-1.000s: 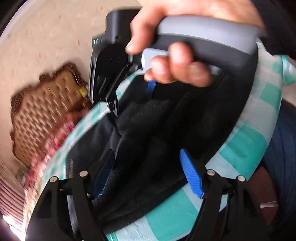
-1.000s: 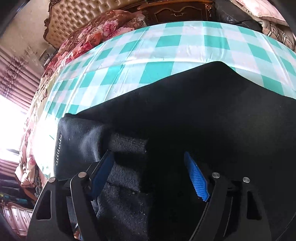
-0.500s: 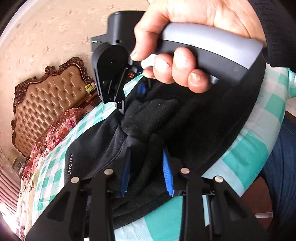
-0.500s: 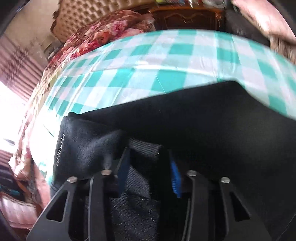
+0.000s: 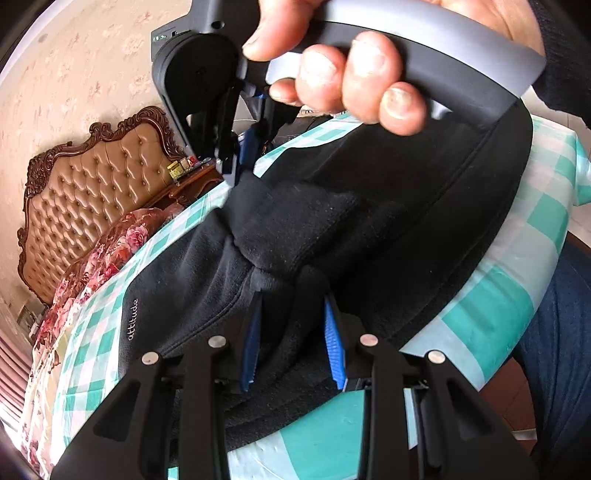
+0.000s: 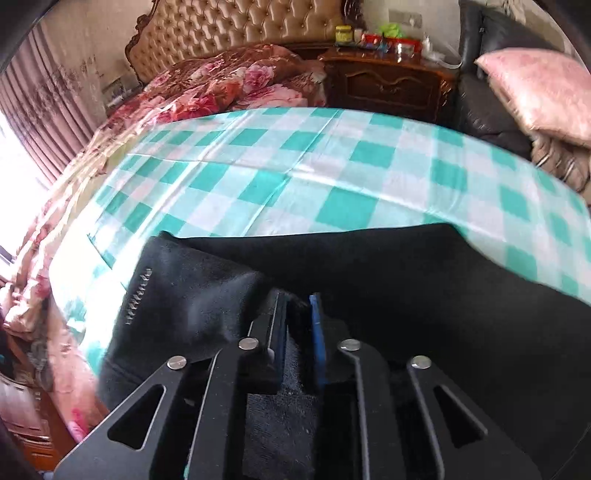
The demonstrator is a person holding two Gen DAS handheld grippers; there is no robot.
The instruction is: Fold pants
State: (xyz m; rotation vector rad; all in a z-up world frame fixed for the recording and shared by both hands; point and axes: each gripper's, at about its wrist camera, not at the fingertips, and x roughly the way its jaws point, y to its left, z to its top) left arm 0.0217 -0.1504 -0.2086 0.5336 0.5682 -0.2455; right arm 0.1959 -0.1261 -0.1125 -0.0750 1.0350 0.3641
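The black pants [image 5: 369, 229], of fleecy cloth, lie on the checked cloth [image 6: 295, 177], one edge bunched and raised.

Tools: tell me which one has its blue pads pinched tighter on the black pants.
The right tool: its pads nearly meet on a thin fold of the black pants. The left tool clamps a thicker bunch, pads farther apart.

checked cloth [image 6: 332, 177]; tufted headboard [image 6: 236, 26]; floral quilt [image 6: 229, 85]; nightstand [image 6: 388, 85]; pink pillow [image 6: 539, 88]

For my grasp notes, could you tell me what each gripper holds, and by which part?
Both hold the black pants: the left gripper pinches a bunched fold at the near edge; the right gripper is clamped on a ribbed edge.
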